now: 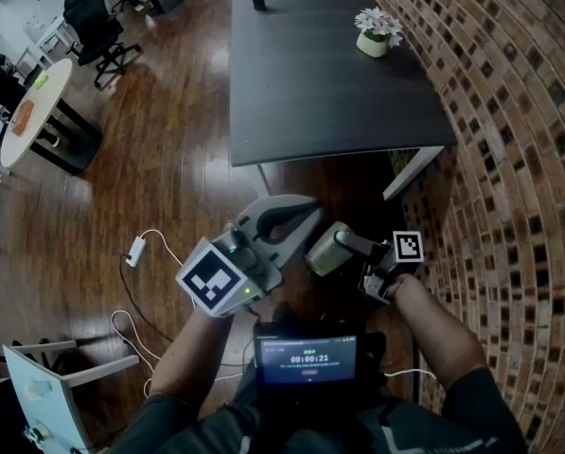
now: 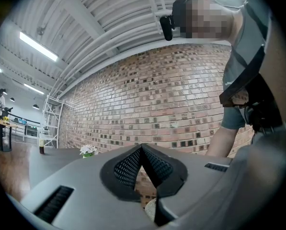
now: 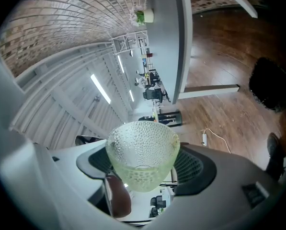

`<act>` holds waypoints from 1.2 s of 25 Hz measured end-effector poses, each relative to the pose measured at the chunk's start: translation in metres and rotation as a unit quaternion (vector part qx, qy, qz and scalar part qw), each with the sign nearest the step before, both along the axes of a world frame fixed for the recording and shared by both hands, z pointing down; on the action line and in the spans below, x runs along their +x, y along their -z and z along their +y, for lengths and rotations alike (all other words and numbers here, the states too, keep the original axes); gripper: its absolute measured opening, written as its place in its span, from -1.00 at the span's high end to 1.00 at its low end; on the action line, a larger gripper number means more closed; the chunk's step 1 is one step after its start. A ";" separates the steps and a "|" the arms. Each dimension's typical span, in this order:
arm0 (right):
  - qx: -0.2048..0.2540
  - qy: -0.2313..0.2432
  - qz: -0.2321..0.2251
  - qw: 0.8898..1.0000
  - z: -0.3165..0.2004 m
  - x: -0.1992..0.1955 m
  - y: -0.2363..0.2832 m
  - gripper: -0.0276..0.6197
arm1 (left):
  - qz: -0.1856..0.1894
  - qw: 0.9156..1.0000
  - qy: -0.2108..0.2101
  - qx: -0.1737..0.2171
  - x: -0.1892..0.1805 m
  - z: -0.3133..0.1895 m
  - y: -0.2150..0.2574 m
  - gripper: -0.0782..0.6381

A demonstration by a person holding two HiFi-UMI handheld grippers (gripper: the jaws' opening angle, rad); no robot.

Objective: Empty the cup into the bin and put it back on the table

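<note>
1. Dimpled glass cup [image 3: 143, 152] lies tipped sideways, clamped between the right gripper's [image 1: 344, 252] jaws, just off the dark table's [image 1: 310, 83] near edge.
2. Left gripper [image 2: 142, 148] sits alongside, jaws together, empty.

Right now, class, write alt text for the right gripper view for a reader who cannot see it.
A dimpled glass cup is clamped between the dark meshed jaws of the right gripper. The view is tilted sideways: a grey table with a potted plant runs up the picture, wood floor to its right.
</note>
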State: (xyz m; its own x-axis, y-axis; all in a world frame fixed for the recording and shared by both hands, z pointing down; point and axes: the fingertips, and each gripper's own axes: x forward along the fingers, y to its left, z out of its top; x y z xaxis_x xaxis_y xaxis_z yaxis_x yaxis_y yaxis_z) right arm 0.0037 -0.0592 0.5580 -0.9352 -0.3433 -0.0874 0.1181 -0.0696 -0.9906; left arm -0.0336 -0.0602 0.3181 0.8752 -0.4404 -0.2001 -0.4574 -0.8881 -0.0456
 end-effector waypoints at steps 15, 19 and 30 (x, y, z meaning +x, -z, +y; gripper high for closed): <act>-0.012 -0.031 -0.020 0.999 -0.003 0.007 0.001 -0.28 | 0.002 1.000 0.000 -0.002 -0.002 0.002 0.004 0.80; -0.009 -0.036 -0.021 0.999 -0.004 0.009 0.001 -0.28 | 0.003 1.000 -0.002 -0.003 0.000 0.004 0.004 0.80; -0.021 -0.056 -0.031 0.998 -0.010 0.017 0.000 -0.28 | -0.003 1.000 -0.002 -0.005 0.001 0.003 0.003 0.80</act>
